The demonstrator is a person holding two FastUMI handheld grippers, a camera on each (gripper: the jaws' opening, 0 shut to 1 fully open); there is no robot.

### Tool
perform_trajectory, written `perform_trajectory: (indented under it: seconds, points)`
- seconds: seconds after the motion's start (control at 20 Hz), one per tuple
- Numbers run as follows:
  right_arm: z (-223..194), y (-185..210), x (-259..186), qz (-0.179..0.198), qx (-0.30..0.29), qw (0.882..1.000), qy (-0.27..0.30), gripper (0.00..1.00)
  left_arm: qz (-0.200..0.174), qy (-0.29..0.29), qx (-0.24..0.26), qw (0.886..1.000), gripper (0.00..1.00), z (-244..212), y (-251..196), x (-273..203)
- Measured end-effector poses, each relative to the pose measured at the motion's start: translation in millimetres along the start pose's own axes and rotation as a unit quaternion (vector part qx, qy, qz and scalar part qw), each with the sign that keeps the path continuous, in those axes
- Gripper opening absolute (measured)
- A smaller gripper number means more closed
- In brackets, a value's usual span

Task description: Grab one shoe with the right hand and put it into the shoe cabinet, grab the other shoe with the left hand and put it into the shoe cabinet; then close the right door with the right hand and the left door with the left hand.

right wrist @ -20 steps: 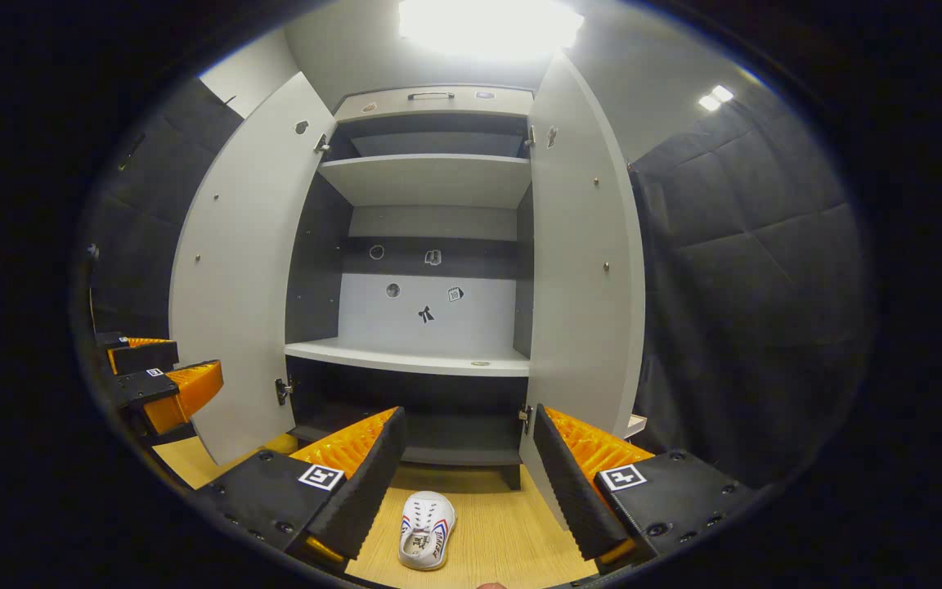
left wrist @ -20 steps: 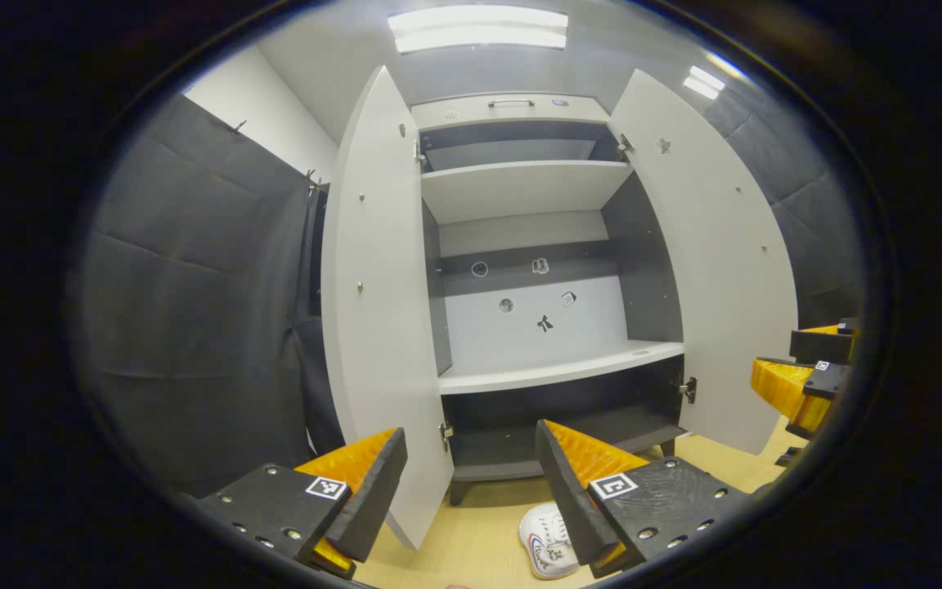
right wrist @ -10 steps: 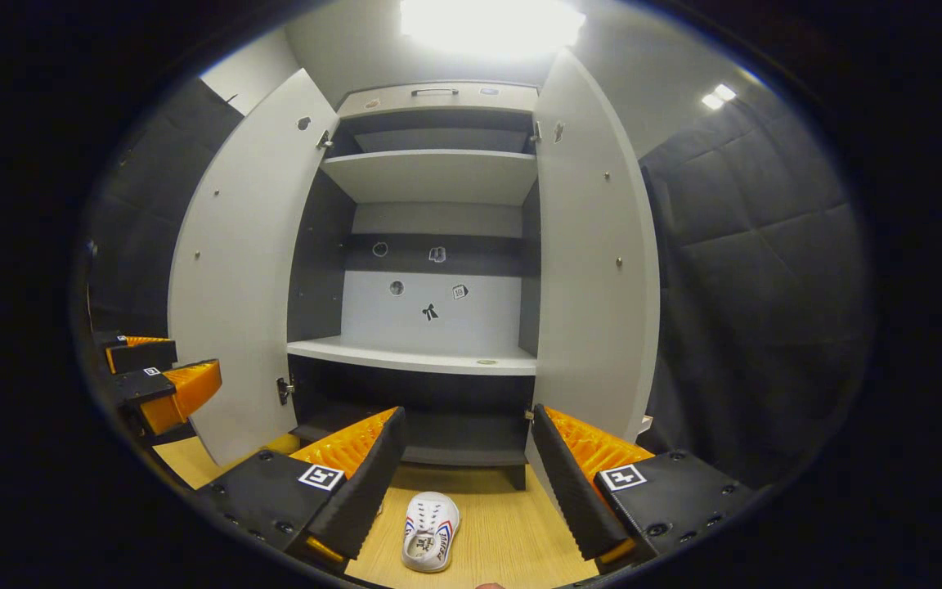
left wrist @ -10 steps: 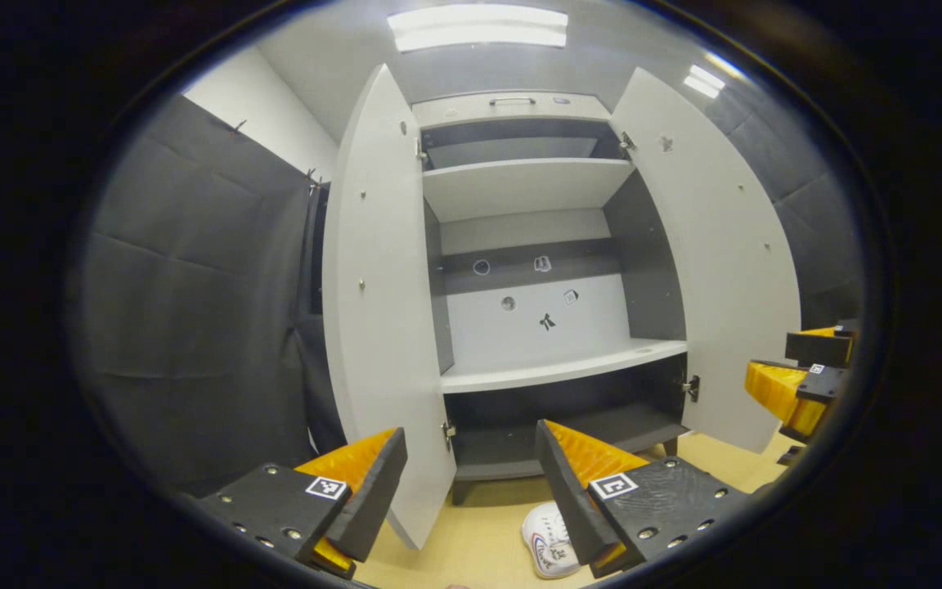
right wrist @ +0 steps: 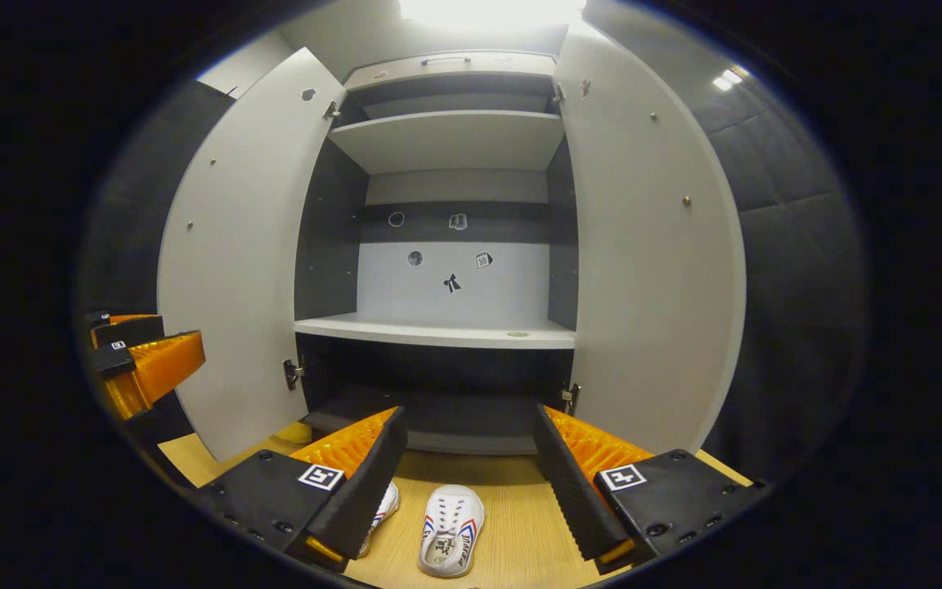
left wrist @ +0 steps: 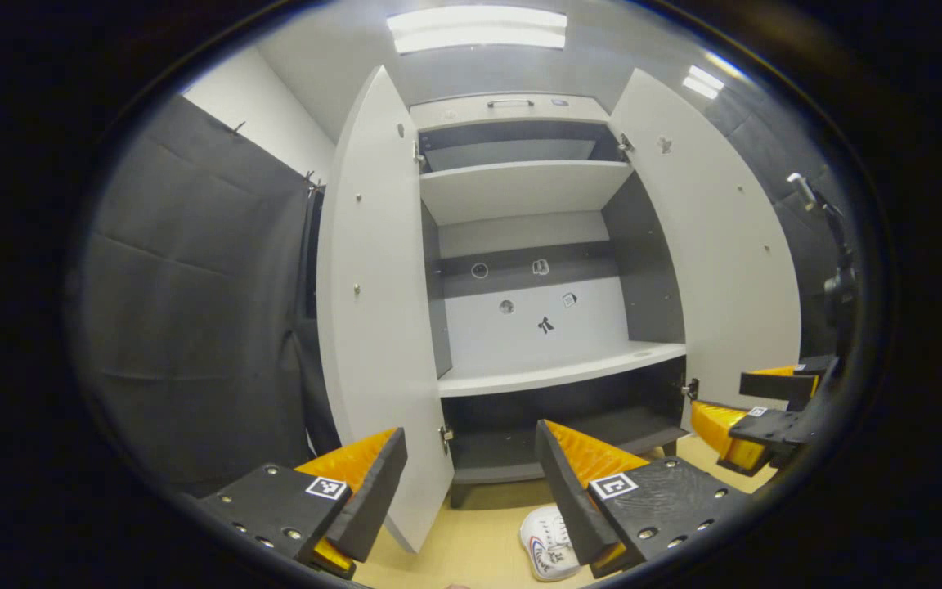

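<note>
Second shoe (right wrist: 379,514) half behind tool (right wrist: 464,483)

Bright ceiling lights (left wrist: 477,27) glare overhead; fisheye edges bend.

Tall white two-door shoe cabinet (right wrist: 446,327) with both white doors — left (right wrist: 234,262), right (right wrist: 651,270) — swung wide, leaving the front unobstructed. Bare white middle shelf (right wrist: 438,333) and dark bottom compartment (right wrist: 446,409) offer free room. Two white lace-up shoes (right wrist: 452,540) lie on the pale wooden floor (right wrist: 520,532) between the open right gripper (right wrist: 467,483) fingers — nothing over them.
</note>
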State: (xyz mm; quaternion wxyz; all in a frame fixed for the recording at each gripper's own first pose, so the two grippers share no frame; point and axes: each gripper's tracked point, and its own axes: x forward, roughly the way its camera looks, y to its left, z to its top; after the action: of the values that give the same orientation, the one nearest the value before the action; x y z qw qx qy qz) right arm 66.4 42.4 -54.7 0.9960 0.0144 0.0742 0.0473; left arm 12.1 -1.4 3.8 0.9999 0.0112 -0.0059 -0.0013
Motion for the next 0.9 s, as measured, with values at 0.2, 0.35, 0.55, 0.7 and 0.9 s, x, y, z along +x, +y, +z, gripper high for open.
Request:
perform_trajectory:
  seconds: [0.2, 0.35, 0.55, 0.7, 0.9]
  points:
    - [-32, 11, 27, 0.012, -0.015, 0.999, 0.043, 0.98, 0.004, 0.006, -0.001, 1.000, 0.89, -6, 4, 4]
    - [-63, 23, 46, 0.029, -0.016, 0.996, 0.088, 0.97, 0.009, 0.011, 0.001, 1.000, 0.91, -10, 9, 7]
    - [-106, 34, 62, 0.037, -0.008, 0.988, 0.152, 0.98, 0.017, 0.020, 0.006, 1.000, 0.89, -15, 17, 10]
    - [-142, 40, 70, 0.047, -0.005, 0.978, 0.203, 0.98, 0.024, 0.026, 0.010, 0.999, 0.89, -20, 24, 12]
    - [-181, 47, 74, 0.055, 0.004, 0.964, 0.259, 0.98, 0.029, 0.038, 0.009, 0.999, 0.89, -28, 28, 14]
